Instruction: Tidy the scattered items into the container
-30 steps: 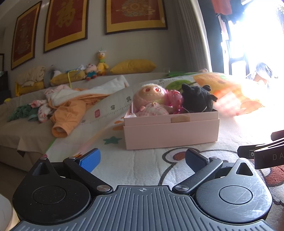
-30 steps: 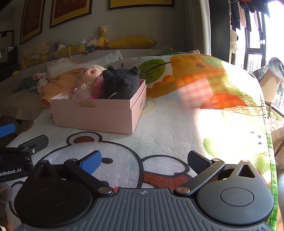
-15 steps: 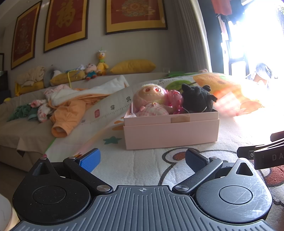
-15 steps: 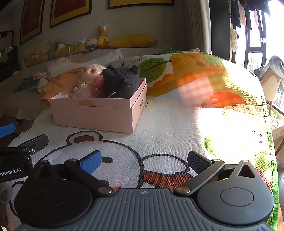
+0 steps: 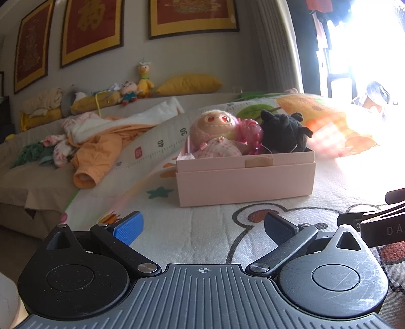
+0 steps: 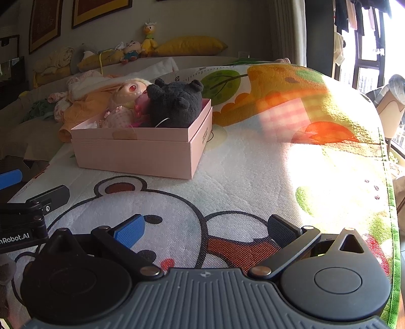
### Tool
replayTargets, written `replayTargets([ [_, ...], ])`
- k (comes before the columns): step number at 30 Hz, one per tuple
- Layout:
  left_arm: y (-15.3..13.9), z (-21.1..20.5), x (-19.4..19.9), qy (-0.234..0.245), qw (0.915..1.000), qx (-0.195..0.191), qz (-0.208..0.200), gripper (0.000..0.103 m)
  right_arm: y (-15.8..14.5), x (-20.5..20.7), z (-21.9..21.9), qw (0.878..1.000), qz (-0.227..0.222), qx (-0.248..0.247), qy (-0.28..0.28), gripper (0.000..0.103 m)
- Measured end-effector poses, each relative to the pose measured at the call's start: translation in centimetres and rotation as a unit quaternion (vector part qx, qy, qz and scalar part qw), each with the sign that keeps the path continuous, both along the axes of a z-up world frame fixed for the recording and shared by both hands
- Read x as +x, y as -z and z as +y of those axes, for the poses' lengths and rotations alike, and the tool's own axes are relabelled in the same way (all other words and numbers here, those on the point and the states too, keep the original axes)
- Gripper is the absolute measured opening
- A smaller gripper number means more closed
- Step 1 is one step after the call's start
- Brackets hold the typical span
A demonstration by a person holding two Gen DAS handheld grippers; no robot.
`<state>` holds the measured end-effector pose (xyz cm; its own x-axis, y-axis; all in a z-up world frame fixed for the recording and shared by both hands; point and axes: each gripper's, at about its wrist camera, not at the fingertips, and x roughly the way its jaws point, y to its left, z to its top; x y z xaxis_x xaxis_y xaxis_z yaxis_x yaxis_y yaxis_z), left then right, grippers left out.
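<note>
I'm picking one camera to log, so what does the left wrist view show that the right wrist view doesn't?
Left only: the box's long front squarely, three framed pictures in full, and the right gripper's side at the frame edge.

Right only: the box's short end, the mat's far green-trimmed edge, and the left gripper's side.

Both: black plush, doll and pink toy in the box, and each camera's own jaws open and empty.

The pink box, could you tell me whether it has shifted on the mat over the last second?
No. The pink box keeps its place beside the green star printed on the mat.
</note>
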<state>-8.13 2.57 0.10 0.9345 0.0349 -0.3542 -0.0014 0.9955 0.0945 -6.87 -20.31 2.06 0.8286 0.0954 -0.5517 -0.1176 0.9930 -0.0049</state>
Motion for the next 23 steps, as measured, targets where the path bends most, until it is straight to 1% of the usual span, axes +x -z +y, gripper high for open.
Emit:
replayTargets([
  [4,-0.1,-0.1,0.5,0.004,0.9998,0.008,0.019,0.103,0.3,1.3,0.1,0.999,0.041,-0.003,-0.014,0.103],
  [6,0.0,-0.1,0.7,0.002,0.9995,0.010,0.029,0.103,0.5,1.8,-0.2,0.998,0.056,0.005,-0.005,0.103],
  [9,0.0,0.0,0.9,0.003,0.9993,0.006,0.036,0.103,0.5,1.9,-0.4,0.998,0.061,0.013,0.002,0.103],
  [13,-0.1,0.3,1.2,0.007,0.9988,-0.002,0.048,0.103,0.6,2.1,0.2,0.998,0.063,-0.011,0.001,0.103],
  [17,-0.5,0.7,1.9,0.008,0.9972,-0.019,0.071,0.103,0.4,2.9,1.0,0.998,0.051,-0.043,-0.014,0.103],
  [19,-1.0,1.1,2.5,0.013,0.9962,-0.038,0.078,0.103,0.3,4.0,1.9,0.996,0.031,-0.078,-0.032,0.103],
  [20,-1.4,1.3,2.7,0.017,0.9958,-0.047,0.077,0.103,0.4,4.5,2.3,0.994,0.016,-0.099,-0.045,0.103],
  [21,-1.7,1.5,2.9,0.018,0.9958,-0.051,0.073,0.103,0.5,5.0,2.8,0.989,-0.012,-0.129,-0.067,0.103],
  [22,-2.0,1.8,3.1,0.020,0.9961,-0.054,0.067,0.103,0.7,5.3,3.0,0.986,-0.019,-0.143,-0.083,0.103],
  [23,-2.3,2.1,3.3,0.023,0.9963,-0.057,0.059,0.103,0.5,5.4,2.8,0.986,-0.020,-0.139,-0.088,0.103],
])
